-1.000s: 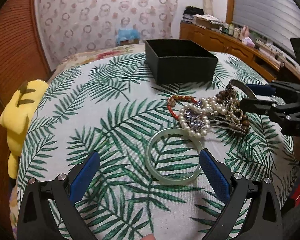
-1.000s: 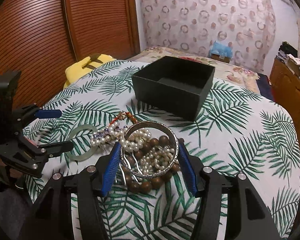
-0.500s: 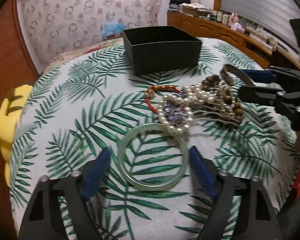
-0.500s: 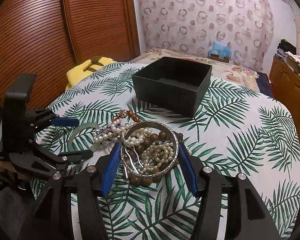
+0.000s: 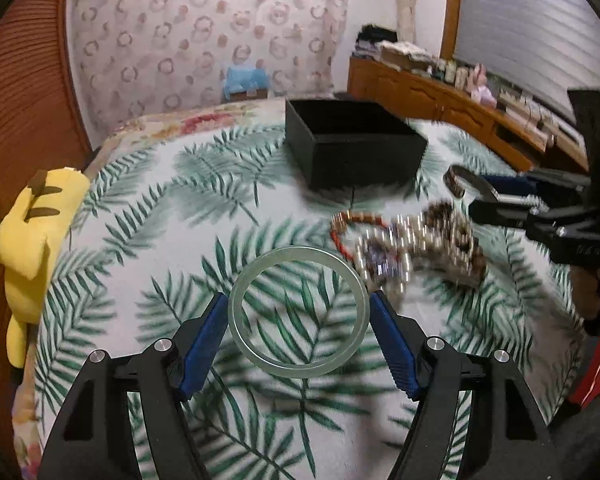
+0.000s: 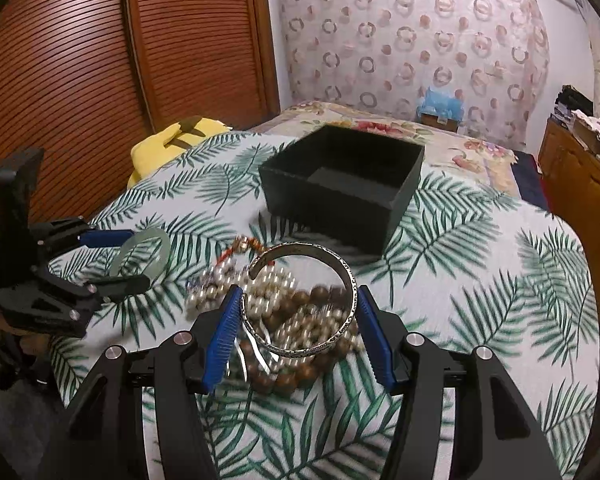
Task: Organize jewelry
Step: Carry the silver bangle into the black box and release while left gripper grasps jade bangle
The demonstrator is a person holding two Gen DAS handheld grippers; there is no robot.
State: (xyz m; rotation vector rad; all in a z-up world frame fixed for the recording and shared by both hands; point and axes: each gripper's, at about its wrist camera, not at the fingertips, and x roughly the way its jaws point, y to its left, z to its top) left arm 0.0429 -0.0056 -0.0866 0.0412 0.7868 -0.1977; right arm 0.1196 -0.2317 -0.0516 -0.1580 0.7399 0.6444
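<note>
My left gripper (image 5: 298, 312) is shut on a pale green jade bangle (image 5: 256, 350), lifted above the leaf-print cloth; the bangle also shows in the right wrist view (image 6: 162, 240). My right gripper (image 6: 298, 308) is shut on a silver open cuff bracelet (image 6: 350, 280), held above the pile; the cuff also shows in the left wrist view (image 5: 456, 182). A pile of pearl, brown-bead and red-bead jewelry (image 5: 412, 244) lies on the cloth; in the right wrist view the pile (image 6: 296, 320) lies under the cuff. A black open box (image 5: 352, 144) stands beyond, also in the right wrist view (image 6: 340, 184).
The leaf-print cloth (image 5: 160, 220) covers a rounded surface. A yellow plush toy (image 5: 32, 224) lies at its left edge. A wooden dresser (image 5: 440, 100) with small items stands at the far right. A wooden slatted door (image 6: 100, 60) is to the left.
My left gripper closed on the green bangle and lifted it off the cloth. My right gripper raised the silver cuff higher above the pile.
</note>
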